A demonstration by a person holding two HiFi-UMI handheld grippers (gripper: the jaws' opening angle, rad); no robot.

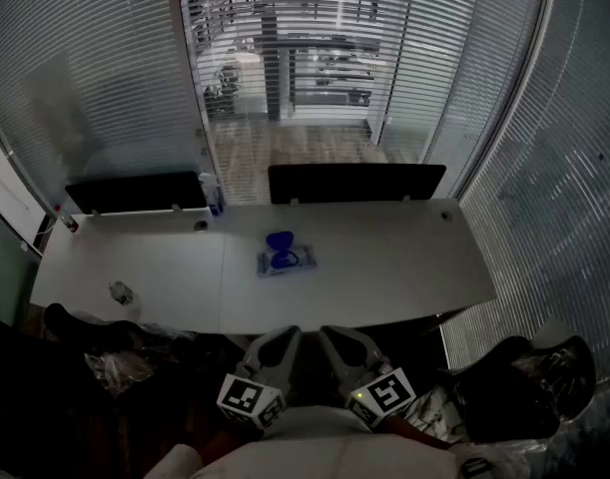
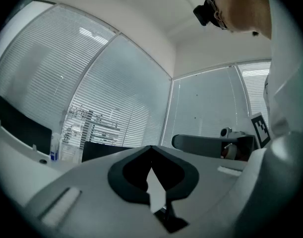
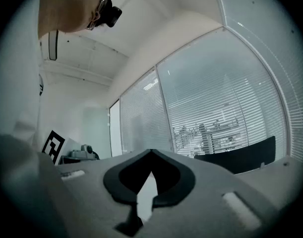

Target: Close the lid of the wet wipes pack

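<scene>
Head view: the wet wipes pack (image 1: 286, 260) lies in the middle of the table (image 1: 404, 257). Its blue lid (image 1: 280, 239) looks flipped up. It is well apart from my left tongs (image 1: 273, 345) and right tongs (image 1: 336, 343).

Left gripper view: pressed together, nothing inside.

Right gripper view: the same.

I should reach out slowly, then push the lid flat.

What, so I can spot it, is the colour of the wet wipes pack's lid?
Blue; the lid shows best in the head view.
</scene>
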